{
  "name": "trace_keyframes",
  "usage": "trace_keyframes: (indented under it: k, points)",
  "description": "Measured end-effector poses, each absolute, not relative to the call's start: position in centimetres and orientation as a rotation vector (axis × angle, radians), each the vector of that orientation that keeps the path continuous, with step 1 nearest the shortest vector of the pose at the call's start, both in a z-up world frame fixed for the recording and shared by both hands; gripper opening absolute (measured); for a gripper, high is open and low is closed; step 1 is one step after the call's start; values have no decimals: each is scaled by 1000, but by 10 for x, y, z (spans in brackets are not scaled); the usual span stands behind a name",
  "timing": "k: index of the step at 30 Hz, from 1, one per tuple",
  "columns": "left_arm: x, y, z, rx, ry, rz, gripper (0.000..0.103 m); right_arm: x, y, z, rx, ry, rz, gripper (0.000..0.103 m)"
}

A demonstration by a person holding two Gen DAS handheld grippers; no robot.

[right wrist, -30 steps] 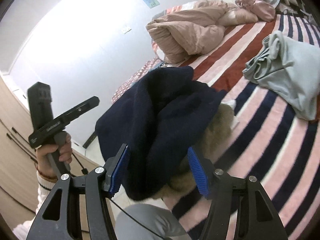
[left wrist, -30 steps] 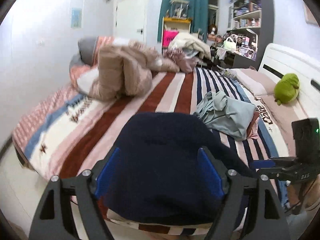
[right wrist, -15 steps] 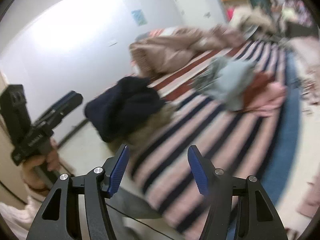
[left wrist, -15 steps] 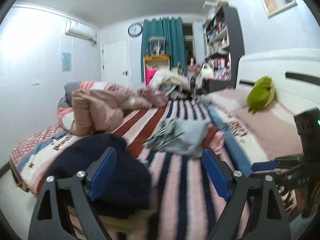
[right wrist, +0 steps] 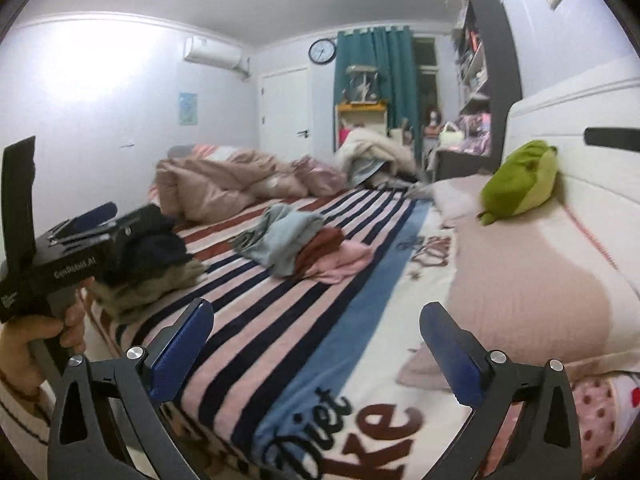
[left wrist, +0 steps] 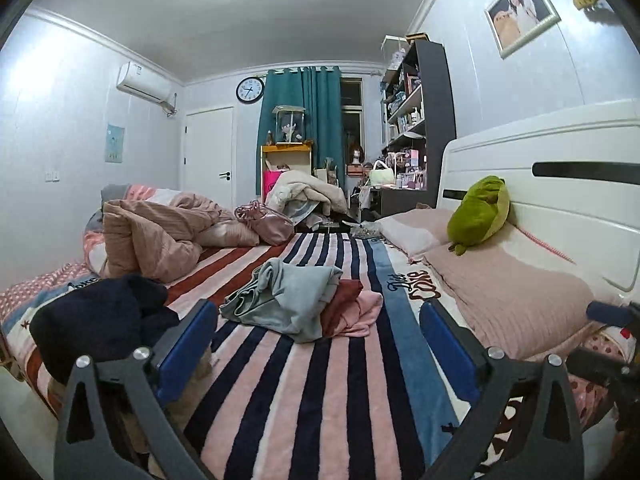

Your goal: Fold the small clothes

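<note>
Both the left gripper [left wrist: 318, 330] and right gripper [right wrist: 316, 330] are hovering spread wide and empty, seemingly between garments, while the crumpled pale-blue, rust and pink clothes pile [left wrist: 298, 300] is lying mid-bed on the striped plush blanket [left wrist: 340, 392], awaiting a reach forward and pinch.

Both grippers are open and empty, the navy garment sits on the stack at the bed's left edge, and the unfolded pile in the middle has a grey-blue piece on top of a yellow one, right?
Not quite: under the grey-blue piece lie a dark red garment and a pink one, none yellow, as the left wrist view shows. The rest stands.
</note>
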State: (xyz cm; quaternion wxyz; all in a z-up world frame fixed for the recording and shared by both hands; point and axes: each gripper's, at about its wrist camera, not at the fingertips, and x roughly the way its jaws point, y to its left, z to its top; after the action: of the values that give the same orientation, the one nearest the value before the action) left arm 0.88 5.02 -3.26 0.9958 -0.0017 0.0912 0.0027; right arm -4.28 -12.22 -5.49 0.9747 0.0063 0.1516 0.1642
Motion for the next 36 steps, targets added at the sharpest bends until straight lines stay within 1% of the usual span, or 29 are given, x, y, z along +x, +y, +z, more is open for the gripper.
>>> trace_keyframes:
  k: [19,36]
  points:
    - [15,57,-37,1,197,-10,101,-44,-116,-52,28,277,353,103]
    - [0,53,-34,-3,186,-34,102,-62,-116,-44,41,242,354,103]
